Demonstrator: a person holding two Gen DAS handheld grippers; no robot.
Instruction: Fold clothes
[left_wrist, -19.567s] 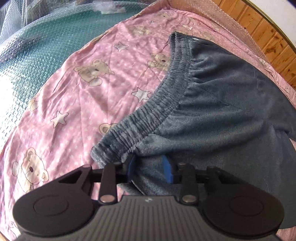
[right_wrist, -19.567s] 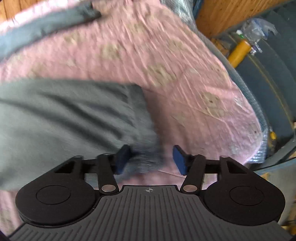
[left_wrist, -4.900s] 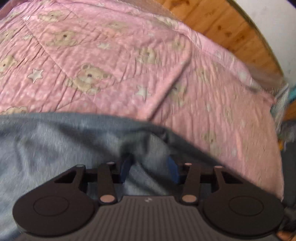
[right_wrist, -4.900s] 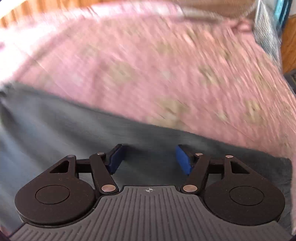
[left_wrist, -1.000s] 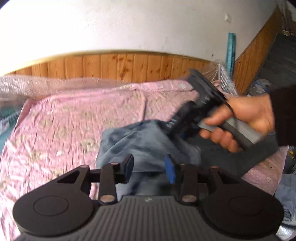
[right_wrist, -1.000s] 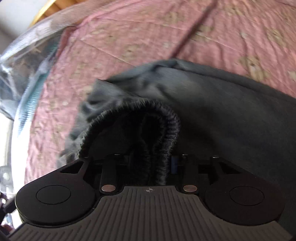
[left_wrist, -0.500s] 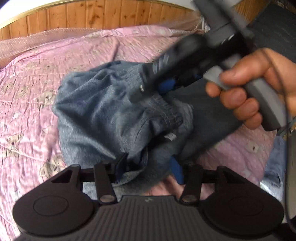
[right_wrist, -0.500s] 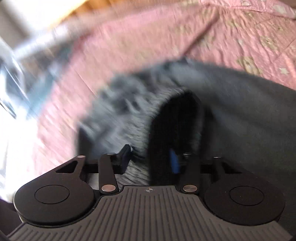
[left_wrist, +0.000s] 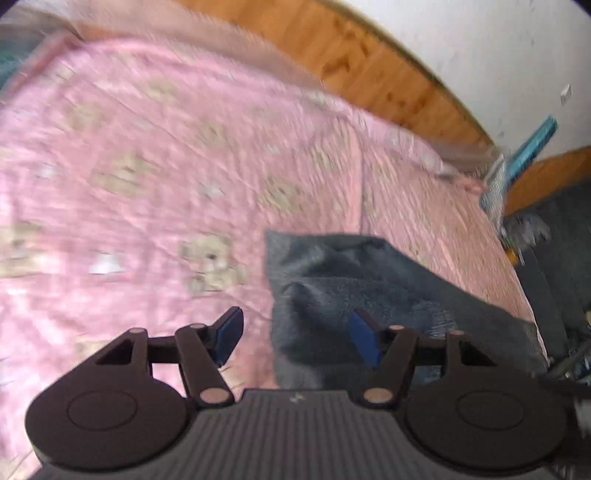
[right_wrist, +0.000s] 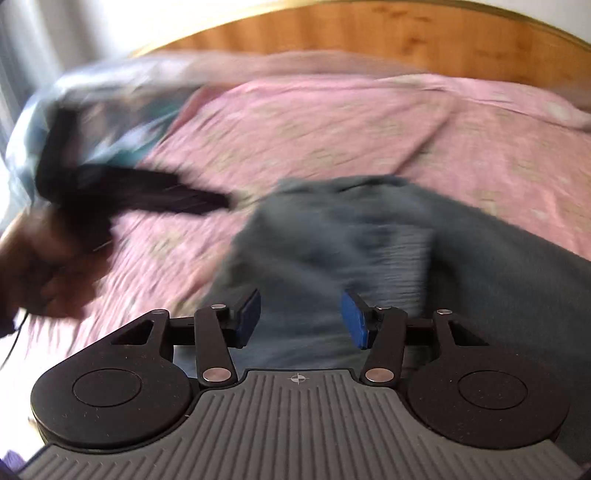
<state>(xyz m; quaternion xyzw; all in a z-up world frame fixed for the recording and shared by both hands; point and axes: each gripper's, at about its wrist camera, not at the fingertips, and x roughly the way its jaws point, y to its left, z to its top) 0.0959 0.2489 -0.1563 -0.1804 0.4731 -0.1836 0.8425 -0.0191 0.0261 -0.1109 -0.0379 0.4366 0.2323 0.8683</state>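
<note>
Grey sweatpants lie bunched on a pink bear-print bed cover. My left gripper hovers over their left edge. Its jaws are opening, and the blue pads touch no cloth. In the right wrist view the pants fill the lower right, with the ribbed waistband folded on top. Above them my right gripper has its jaws opening too, with cloth below the gap but none pinched. A person's hand carries the blurred left gripper at the left, just beside the pants.
Wooden panelling runs behind the bed under a white wall. Crinkled plastic wrap covers the bed's far left side. Beyond the bed's right edge is dark floor with clutter. Much of the pink cover around the pants is bare.
Both grippers let go of the pants and opened. The left one swung away to the left and now looks across the bed. The right one rose, and the waistband dropped onto the pile.
</note>
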